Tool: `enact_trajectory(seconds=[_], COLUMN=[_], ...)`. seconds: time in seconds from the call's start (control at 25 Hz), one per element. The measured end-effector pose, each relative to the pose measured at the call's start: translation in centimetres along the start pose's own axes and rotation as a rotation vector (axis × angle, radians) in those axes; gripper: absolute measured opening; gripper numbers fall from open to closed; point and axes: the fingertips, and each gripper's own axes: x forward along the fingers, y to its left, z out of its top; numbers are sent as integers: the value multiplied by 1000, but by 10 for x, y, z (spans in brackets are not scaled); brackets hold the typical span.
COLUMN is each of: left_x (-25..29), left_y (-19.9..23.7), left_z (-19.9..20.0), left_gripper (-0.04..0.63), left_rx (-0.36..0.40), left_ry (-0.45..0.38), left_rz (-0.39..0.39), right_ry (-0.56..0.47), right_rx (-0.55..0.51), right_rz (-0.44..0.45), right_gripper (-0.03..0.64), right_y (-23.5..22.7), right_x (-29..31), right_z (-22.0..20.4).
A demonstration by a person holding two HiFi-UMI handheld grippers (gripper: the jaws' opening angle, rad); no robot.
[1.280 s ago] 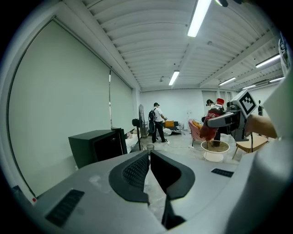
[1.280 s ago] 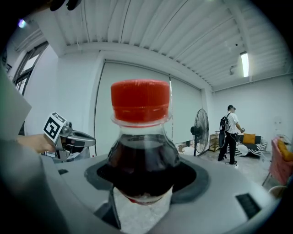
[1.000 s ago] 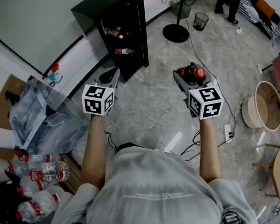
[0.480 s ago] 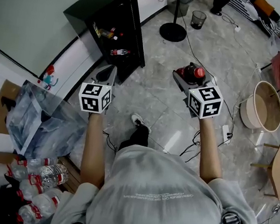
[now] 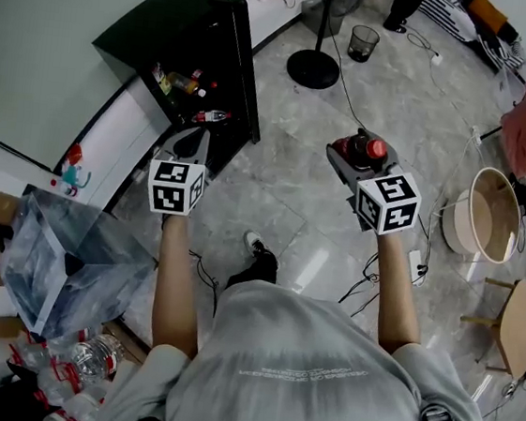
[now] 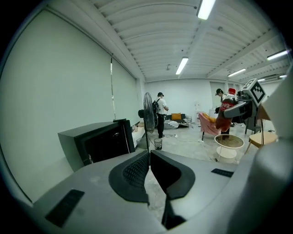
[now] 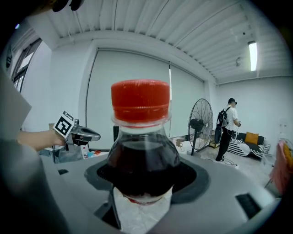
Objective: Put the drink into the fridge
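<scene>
The right gripper (image 5: 352, 150) clamps the red-capped dark plastic drink bottle (image 7: 142, 157), the left gripper (image 6: 149, 161) sits closed and empty; jolting toward the black box-shaped fridge (image 5: 161, 28) could loosen it.

An open fridge (image 5: 201, 52) stands at the far left of the floor (image 5: 284, 188) against the wall, with bottles on its shelves. The left gripper (image 5: 196, 139) is just before its near corner, and the right gripper (image 5: 353, 151), with the drink bottle (image 5: 366, 149) between its jaws, is well to the right over the middle of the floor. Behind the fridge stands a fan base (image 5: 314, 69) with a bin (image 5: 362, 43) beyond it; a basin (image 5: 489, 216) sits at the floor's right edge with a stool (image 5: 519, 324) nearer, and a plastic bag (image 5: 59, 257) lies at the near left.
</scene>
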Motion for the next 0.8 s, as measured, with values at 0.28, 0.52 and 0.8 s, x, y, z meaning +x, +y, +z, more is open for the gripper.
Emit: enact_trajectory(seconds=[0.28,0.52,0.8], left_x=[70,109,132], left_y=[70,113,130], left_z=[16,1,-21], left_gripper=[20,20,20], left_rx=[-65,-87,-131], left_ry=[-12,25,58], left_rz=[14,26,42], right_ry=[-12,4,49], right_rx=[9,13,1], right_rz=[47,92,131], right_gripper=[308,308,308], right_y=[-23,-20,-20], right_x=[100,172,214], right_z=[39,49,38])
